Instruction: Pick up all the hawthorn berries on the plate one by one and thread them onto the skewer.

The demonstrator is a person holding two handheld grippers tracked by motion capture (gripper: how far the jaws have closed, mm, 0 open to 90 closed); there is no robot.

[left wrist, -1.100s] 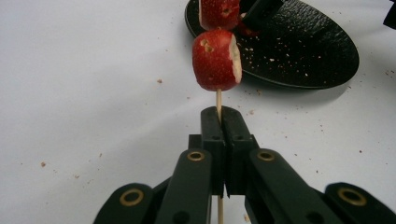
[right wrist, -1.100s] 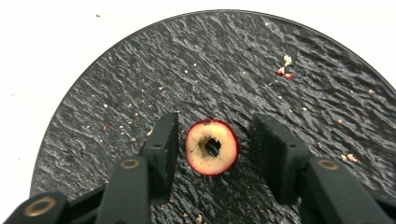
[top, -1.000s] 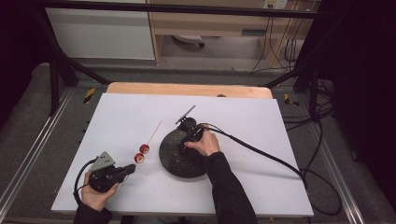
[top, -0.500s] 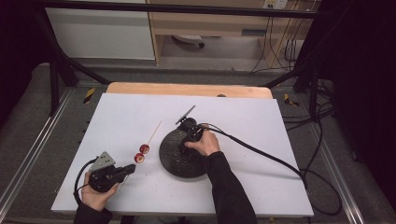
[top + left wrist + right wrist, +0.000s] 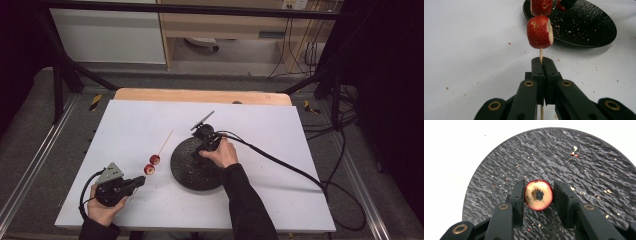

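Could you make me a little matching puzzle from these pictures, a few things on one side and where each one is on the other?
Things:
1. skewer
2. fruit slice
3. black plate
4. two red fruit pieces

Places:
A. lying on the white table
B. threaded on the stick
C. between the right gripper's jaws
D. clamped in the left gripper

Pairs: 1-D, 2-C, 3-A, 4-B

Three red fruit pieces [image 5: 155, 160], one skewer [image 5: 165, 142], one black plate [image 5: 186, 172]
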